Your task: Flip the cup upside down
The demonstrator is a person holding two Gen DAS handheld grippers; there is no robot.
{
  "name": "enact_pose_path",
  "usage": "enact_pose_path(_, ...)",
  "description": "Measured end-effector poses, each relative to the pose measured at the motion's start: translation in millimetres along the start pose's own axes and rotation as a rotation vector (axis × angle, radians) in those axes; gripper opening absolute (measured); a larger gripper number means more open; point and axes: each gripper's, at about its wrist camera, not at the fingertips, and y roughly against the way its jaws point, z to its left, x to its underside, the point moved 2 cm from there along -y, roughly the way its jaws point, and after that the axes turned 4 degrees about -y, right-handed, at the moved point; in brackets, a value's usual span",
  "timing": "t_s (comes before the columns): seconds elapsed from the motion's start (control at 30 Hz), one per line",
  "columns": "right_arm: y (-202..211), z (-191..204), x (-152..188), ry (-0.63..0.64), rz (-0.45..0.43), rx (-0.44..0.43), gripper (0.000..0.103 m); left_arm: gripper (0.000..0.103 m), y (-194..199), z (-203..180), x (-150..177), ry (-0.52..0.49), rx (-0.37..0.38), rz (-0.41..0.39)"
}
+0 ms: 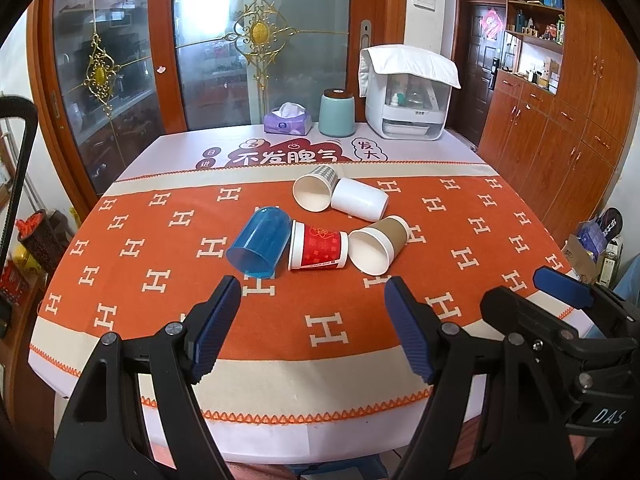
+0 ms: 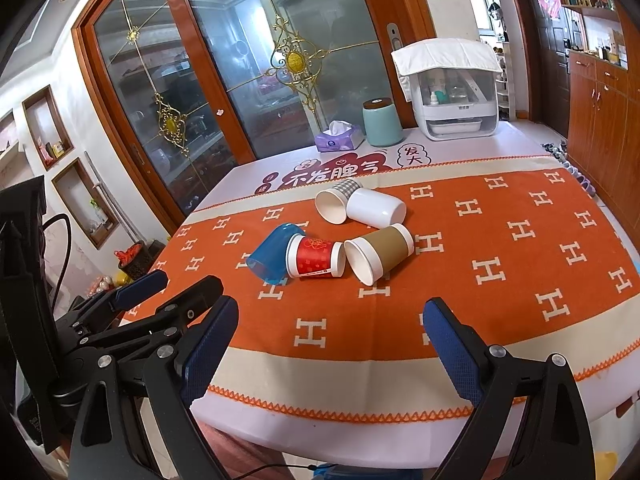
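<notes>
Table (image 1: 460, 152) under orange cloth (image 1: 160, 264) with cups (image 1: 318, 250)

Blue cup (image 1: 260, 242): translucent glossy plastic. Red cup (image 1: 319, 251), brown-sleeved cup (image 1: 378, 243) and checked cup (image 1: 315, 192): matt paper, the sleeve looking like plain card. White cup (image 1: 360, 199): smooth, slight sheen. Orange tablecloth (image 1: 460, 264): woven cloth, matt. Gripper pads (image 1: 218, 326): ribbed blue rubber on matt black plastic arms. Cabinets (image 1: 560, 152): glossy wood.

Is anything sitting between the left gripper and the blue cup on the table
Nothing visible. The open left gripper faces the blue cup, which lies on its side, with only bare orange cloth between them. The red paper cup touches its right side.
</notes>
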Motion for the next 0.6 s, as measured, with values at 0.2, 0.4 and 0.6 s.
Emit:
enact_pose_path(0.2,-3.3,0.0,-0.6,0.001,0.001,0.000,0.095,0.072,-0.8,1.2,-0.3,0.001,-0.004,0.002)
enact_pose_path(0.4,-4.0,0.1,0.2,0.000,0.001,0.000,0.095,0.072,-2.2,2.6,0.8,0.003,-0.004,0.004)
enact_pose_path(0.6,-14.3,1.9,0.4,0.002,0.009,0.001,0.095,0.072,-8.7,7.6,-0.7,0.002,-0.009,0.015)
